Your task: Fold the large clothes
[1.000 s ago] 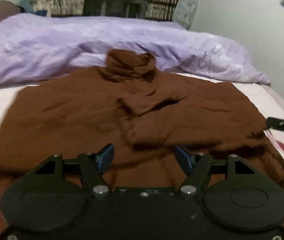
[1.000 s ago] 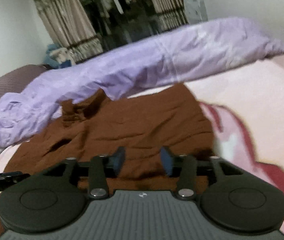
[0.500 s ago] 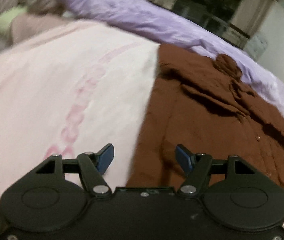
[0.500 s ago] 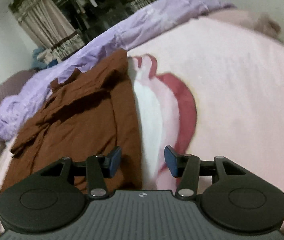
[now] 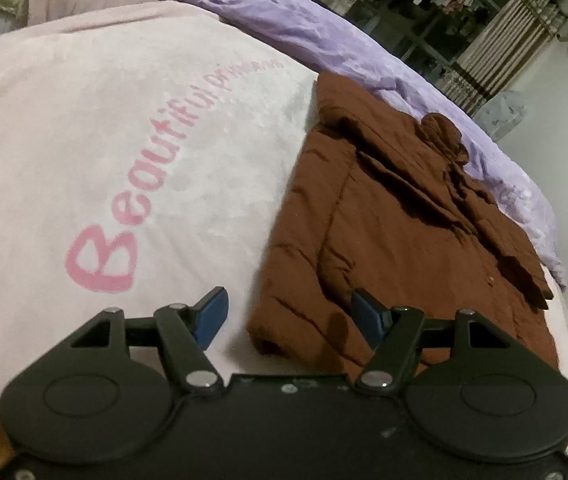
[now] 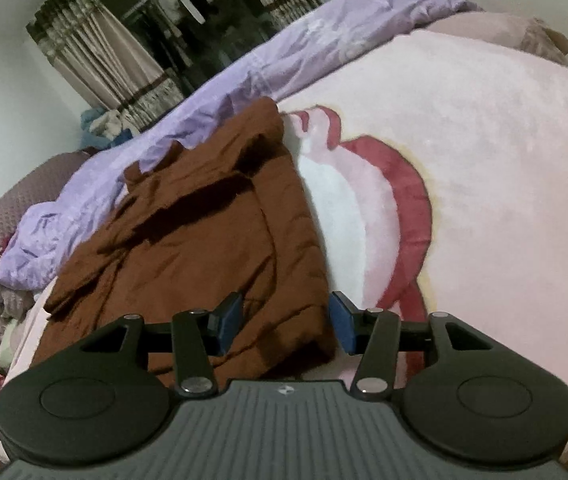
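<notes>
**On bed: both grippers staged at hem corners**

Brown garment lies flat on pink blanket, sleeves already in. I've got L hand-held gripper and R hand-held gripper straddling near corners, jaws apart, nothing gripped. Prob. set for lifting hem toward collar.

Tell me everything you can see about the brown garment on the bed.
The brown garment is a dark rust-brown top in soft, creased cloth with a bulky rolled collar at its far end. It lies flat on the pink blanket, already folded narrower, with a sleeve laid across its front. Its collar end meets the rumpled purple quilt. The left gripper and right gripper straddle its near corners, open, not pressing on it.
</notes>
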Action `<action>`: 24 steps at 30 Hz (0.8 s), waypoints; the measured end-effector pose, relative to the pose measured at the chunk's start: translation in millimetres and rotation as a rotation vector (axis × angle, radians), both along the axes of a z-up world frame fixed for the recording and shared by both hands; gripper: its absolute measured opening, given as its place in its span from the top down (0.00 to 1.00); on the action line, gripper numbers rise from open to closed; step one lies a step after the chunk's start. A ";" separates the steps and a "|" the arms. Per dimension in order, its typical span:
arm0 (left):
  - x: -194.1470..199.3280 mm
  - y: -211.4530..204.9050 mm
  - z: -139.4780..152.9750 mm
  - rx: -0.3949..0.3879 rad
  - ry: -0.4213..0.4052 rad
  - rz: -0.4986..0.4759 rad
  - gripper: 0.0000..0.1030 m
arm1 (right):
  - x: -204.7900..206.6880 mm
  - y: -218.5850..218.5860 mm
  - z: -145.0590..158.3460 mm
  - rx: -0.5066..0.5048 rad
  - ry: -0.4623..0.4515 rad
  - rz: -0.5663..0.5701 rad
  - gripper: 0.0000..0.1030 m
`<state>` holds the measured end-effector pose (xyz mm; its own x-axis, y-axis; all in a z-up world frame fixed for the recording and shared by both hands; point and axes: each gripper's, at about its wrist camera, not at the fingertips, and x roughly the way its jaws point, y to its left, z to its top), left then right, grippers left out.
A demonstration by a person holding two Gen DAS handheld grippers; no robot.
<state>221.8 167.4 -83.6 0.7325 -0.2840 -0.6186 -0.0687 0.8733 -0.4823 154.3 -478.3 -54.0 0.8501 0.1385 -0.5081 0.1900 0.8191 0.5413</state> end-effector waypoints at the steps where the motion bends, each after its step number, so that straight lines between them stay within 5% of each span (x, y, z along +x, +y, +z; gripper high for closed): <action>1: 2.7 1.8 -0.3 0.000 0.000 0.002 0.33 | 1.4 -0.6 -3.7 0.009 0.013 0.003 0.43; 6: 6.8 3.0 -1.5 -0.025 0.013 -0.046 0.32 | 0.0 0.0 -12.7 0.045 0.020 0.005 0.41; 10: 2.8 0.5 -6.7 -0.145 0.032 -0.125 0.32 | -3.9 5.4 -14.2 0.076 0.019 0.056 0.41; 16: 9.0 1.7 -9.2 -0.200 0.026 -0.086 0.35 | 2.3 6.5 -13.7 0.107 0.017 0.044 0.40; 19: 14.8 -0.2 -6.8 -0.200 0.032 -0.072 0.40 | 3.9 6.8 -15.6 0.122 0.016 0.029 0.54; 20: 15.4 -2.0 -5.4 -0.190 0.033 -0.071 0.44 | 4.1 7.3 -16.2 0.118 0.021 0.027 0.66; 22: 16.4 -5.0 -3.7 -0.174 0.044 -0.071 0.80 | 2.7 8.2 -17.3 0.121 0.021 0.031 0.76; 24: 17.5 -4.0 -3.9 -0.204 0.038 -0.077 0.85 | 1.1 9.0 -15.1 0.121 0.011 0.034 0.82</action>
